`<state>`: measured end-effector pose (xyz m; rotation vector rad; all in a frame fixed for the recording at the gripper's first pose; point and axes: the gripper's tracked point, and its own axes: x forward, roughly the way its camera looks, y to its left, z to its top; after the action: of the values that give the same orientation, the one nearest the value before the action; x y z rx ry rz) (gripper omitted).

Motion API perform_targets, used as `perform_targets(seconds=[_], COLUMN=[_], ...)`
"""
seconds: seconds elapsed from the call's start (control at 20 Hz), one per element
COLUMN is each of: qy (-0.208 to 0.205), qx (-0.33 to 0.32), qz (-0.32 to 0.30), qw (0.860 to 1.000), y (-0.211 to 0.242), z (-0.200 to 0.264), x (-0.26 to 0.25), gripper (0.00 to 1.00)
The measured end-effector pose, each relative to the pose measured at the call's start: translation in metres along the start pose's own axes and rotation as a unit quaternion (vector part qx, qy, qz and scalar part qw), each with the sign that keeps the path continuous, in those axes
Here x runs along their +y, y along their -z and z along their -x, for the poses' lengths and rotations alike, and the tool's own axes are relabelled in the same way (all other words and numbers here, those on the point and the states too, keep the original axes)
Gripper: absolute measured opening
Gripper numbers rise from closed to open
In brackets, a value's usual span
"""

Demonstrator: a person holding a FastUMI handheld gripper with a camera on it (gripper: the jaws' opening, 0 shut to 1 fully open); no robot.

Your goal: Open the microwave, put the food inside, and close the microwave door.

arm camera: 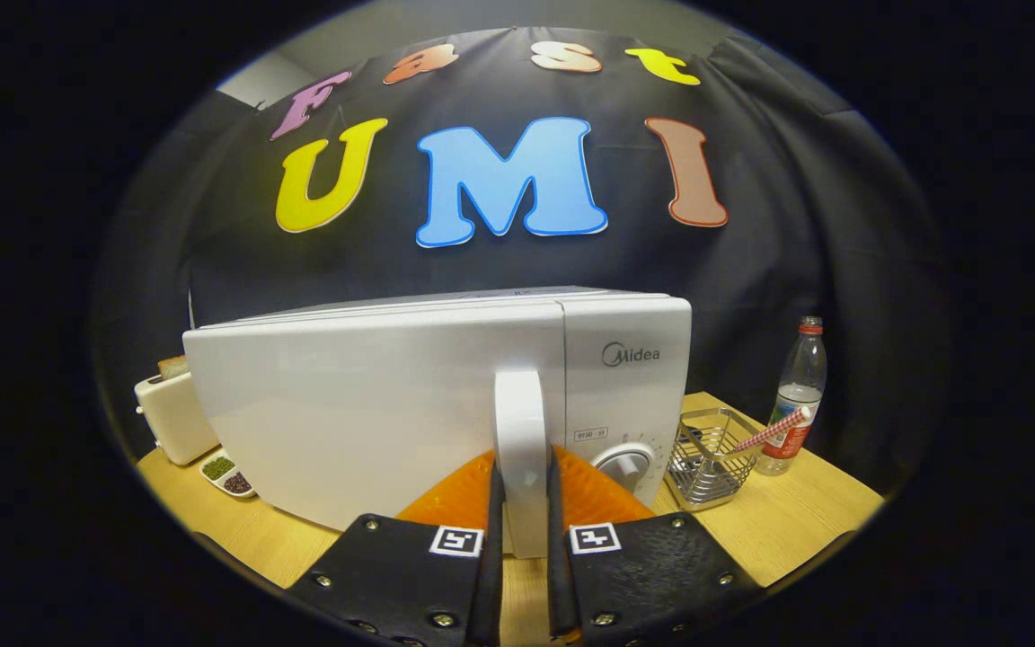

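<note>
Gripper (523, 503) closed down on the microwave door handle (520, 431); both fingers (492, 539) flank the white vertical bar and look pressed against its sides, gap only as wide as the bar.

Microwave (374, 413) sits dead ahead on the wooden table (805, 521), door shut, front face close to the camera. Handle's long axis runs upright and the fingers pinch across it, near its lower half.

Control panel and knob (627, 465) are just right of the handle, so the hinge is probably on the far left edge of the door; my read is the pull goes toward the camera and swings out leftward.

Food: toast slice in the toaster (174, 415), left of the microwave and partly behind it; a small dish (227, 474) of green and dark bits is nearer, left front. Can't tell which is the task's food.

Wire basket (706, 463) and a water bottle (796, 400) stand to the right, clear of the door's path.

Stage: opening, door not yet moved.
</note>
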<state>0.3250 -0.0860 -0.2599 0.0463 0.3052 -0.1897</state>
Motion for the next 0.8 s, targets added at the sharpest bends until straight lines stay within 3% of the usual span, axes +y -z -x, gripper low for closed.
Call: perform_targets(seconds=[0.05, 0.45, 0.8], qy=[0.002, -0.005, -0.048], qx=[0.001, 0.0, -0.007], qz=[0.003, 0.004, 0.009], qw=[1.0, 1.0, 0.999], y=[0.003, 0.012, 0.023], z=[-0.003, 0.047, 0.104], x=[-0.001, 0.009, 0.033], gripper=[0.13, 0.13, 0.13])
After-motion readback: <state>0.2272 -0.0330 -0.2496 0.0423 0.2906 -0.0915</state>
